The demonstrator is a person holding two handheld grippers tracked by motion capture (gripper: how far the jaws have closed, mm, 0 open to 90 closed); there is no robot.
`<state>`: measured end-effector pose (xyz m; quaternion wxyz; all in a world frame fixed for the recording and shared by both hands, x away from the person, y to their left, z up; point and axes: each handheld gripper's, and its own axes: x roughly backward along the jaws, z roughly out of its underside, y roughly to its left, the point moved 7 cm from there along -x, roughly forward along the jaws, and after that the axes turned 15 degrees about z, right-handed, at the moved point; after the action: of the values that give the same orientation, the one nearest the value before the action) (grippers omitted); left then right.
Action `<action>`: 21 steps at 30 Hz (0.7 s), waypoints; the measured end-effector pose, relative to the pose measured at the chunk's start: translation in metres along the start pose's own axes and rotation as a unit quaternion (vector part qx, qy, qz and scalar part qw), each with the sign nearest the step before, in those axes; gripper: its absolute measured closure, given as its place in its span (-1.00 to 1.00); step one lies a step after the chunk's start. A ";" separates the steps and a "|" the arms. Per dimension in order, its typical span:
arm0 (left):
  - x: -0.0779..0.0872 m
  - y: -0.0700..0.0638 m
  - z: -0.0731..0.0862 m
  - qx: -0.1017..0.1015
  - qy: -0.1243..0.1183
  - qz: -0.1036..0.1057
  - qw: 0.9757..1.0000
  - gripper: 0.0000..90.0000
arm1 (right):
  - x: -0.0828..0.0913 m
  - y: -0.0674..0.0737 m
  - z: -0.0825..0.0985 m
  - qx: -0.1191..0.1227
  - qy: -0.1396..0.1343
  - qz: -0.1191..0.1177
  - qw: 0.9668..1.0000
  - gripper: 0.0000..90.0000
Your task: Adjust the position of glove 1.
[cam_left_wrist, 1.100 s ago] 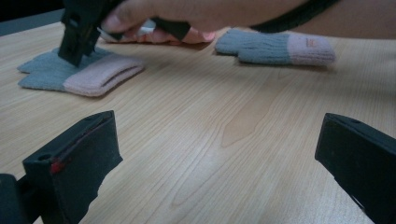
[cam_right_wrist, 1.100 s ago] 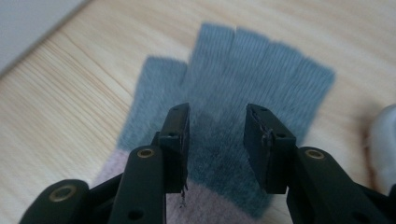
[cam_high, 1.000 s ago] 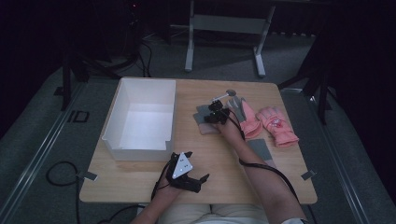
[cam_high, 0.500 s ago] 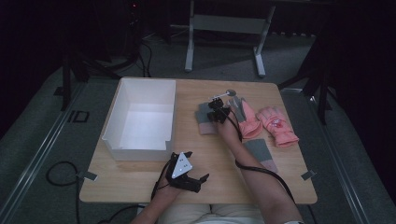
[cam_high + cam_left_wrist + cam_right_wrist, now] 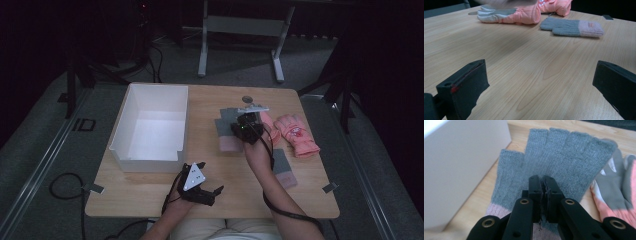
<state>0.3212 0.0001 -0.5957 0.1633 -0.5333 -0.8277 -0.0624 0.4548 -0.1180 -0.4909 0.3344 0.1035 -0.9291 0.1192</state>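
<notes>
Grey knit glove (image 5: 554,165) is pinched in my right gripper (image 5: 543,195), fingers clamped tight on a thin fold mid-bench beside the white box (image 5: 150,127). Could slip free. Left gripper (image 5: 541,82) sits wide open, empty.

Wooden table (image 5: 210,100) with white box (image 5: 150,127), pink gloves (image 5: 296,134), second grey glove (image 5: 282,167).

A light wooden table (image 5: 150,197) stands on grey carpet (image 5: 45,150) in a dark room, a metal stand (image 5: 240,25) behind.
</notes>
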 end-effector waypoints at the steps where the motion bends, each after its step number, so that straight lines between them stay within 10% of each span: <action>1: 0.000 0.000 0.000 -0.002 0.001 -0.001 1.000 -1.00 | 0.013 0.000 0.005 0.000 0.000 0.000 1.000 0.90; 9: 0.000 0.000 0.000 -0.005 0.002 -0.001 1.000 -1.00 | 0.046 0.001 0.043 -0.005 0.015 0.004 1.000 0.90; 21: -0.001 -0.002 0.000 -0.009 0.006 0.000 1.000 -1.00 | 0.009 0.011 0.104 0.004 0.086 0.018 0.996 0.90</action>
<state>0.3200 -0.0019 -0.5961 0.1632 -0.5347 -0.8259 -0.0735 0.3831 -0.1391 -0.5646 0.4105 0.0772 -0.8981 0.1374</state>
